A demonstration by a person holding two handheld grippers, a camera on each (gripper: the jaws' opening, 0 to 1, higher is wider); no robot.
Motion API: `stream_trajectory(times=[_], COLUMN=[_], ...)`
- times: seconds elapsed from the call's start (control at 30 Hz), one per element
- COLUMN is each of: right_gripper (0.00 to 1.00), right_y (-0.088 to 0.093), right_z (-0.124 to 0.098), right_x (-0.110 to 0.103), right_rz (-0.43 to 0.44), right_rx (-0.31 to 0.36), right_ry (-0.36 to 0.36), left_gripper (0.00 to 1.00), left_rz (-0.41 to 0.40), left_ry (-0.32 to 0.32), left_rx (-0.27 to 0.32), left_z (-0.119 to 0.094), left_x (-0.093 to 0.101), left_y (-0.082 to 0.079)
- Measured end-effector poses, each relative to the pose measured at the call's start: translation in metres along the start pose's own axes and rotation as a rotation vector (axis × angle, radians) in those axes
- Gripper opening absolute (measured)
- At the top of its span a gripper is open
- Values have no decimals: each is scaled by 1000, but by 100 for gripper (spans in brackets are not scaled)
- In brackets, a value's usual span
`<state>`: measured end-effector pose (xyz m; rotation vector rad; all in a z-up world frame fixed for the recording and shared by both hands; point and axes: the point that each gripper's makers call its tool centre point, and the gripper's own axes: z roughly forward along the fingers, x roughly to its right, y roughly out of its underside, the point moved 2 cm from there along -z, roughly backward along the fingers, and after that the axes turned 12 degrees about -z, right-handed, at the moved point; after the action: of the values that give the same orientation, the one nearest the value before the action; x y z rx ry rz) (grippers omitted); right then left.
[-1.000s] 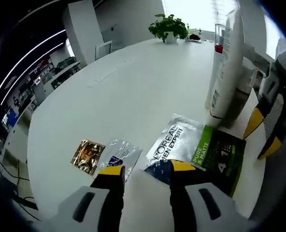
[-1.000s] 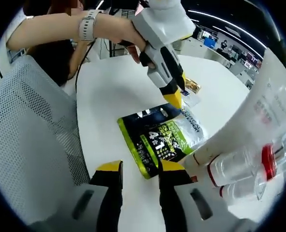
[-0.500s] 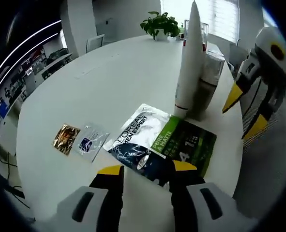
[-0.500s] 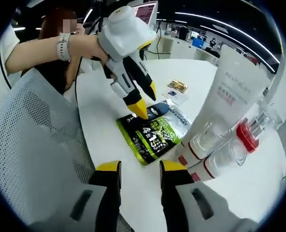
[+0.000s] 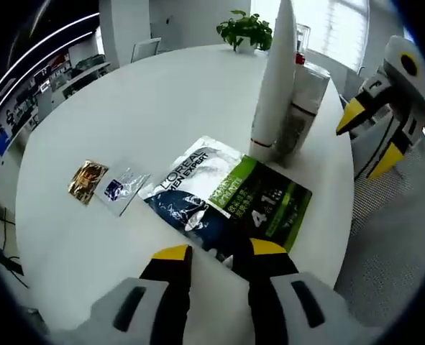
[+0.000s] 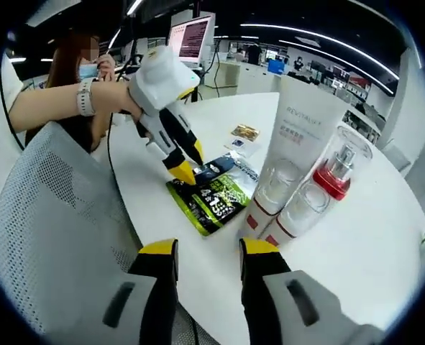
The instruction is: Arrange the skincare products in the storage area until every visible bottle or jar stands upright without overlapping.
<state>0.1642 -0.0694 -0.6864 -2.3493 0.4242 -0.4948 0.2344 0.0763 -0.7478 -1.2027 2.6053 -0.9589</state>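
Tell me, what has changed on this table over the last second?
The left gripper lifted slightly off the sachet and drew back toward the table edge; the right gripper also pulled back, away from the tube and bottle. Both are open and took hold of nothing. Sachet, two small packets, tube and bottle stayed put, the latter two upright.

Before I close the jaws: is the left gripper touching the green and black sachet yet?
Cannot tell. In the right gripper view the left gripper has its yellow tips right at the sachet edge, but neither contact nor a gap is plain.
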Motion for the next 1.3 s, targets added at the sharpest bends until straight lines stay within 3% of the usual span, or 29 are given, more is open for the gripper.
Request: stream_trajectory(times=[0.67, 0.97, 1.3], right_gripper=[36, 43, 59], right_y=[13, 11, 7], right_z=[-15, -23, -27], right_x=[21, 29, 34], right_rz=[57, 63, 61], right_rx=[-4, 12, 20], right_ry=[80, 109, 116], left_gripper=[23, 31, 44], left_rz=[-17, 35, 46], left_ry=[4, -27, -48], left_rx=[-15, 32, 115], left_z=[1, -9, -33], left_x=[4, 2, 10], left_y=[-2, -13, -27])
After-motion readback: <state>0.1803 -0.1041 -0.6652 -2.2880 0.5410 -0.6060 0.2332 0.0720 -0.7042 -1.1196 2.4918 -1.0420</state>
